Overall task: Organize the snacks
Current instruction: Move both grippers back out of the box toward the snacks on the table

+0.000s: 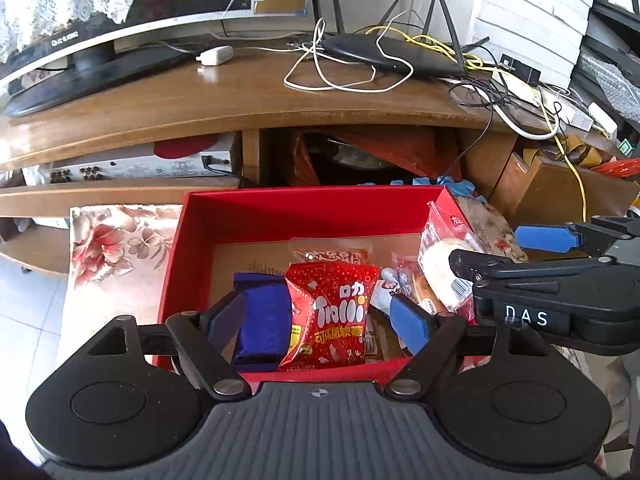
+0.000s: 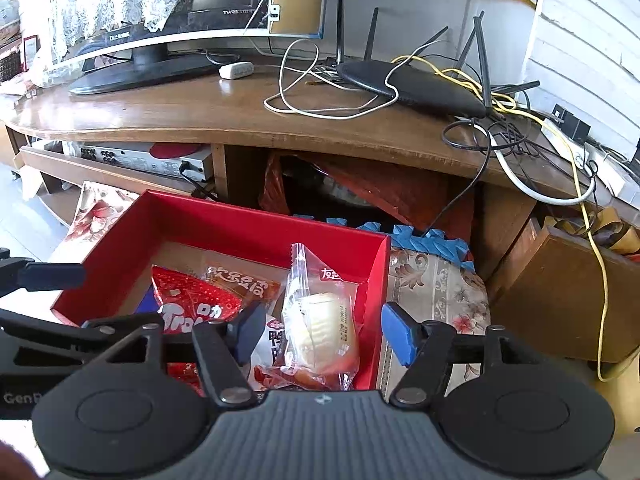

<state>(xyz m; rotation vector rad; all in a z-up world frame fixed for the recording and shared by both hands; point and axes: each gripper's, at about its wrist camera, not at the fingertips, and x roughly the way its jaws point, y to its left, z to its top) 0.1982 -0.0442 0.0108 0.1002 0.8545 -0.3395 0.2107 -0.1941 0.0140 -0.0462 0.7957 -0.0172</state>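
Snacks lay inside an open red box (image 1: 288,208) at the centre of the left wrist view, the box resting on a floral cloth (image 1: 116,248) below a wooden TV stand (image 1: 224,100). The left gripper (image 1: 320,316) occupied the lower centre of the frame, its jaws spread and released, clamping nothing; a blue packet (image 1: 264,320) and a red Trolli bag (image 1: 332,312) lay in the box beneath and between its fingers. A clear-wrapped bread roll (image 1: 444,268) leaned against the box's right wall, at centre right. The right gripper (image 1: 496,248) entered from the right edge, just above that roll. A black router (image 1: 396,54) with tangled cables sat at upper right. In the right wrist view, the red box (image 2: 248,224) filled the centre left. The right gripper (image 2: 320,332) sat at lower centre, jaws parted and grasping nothing, one finger over the box and the other outside its right wall. The bread roll (image 2: 320,328) stood propped between those fingers, untouched by the pads. The Trolli bag (image 2: 192,300) lay at left, and the left gripper (image 2: 52,276) showed at the left edge.
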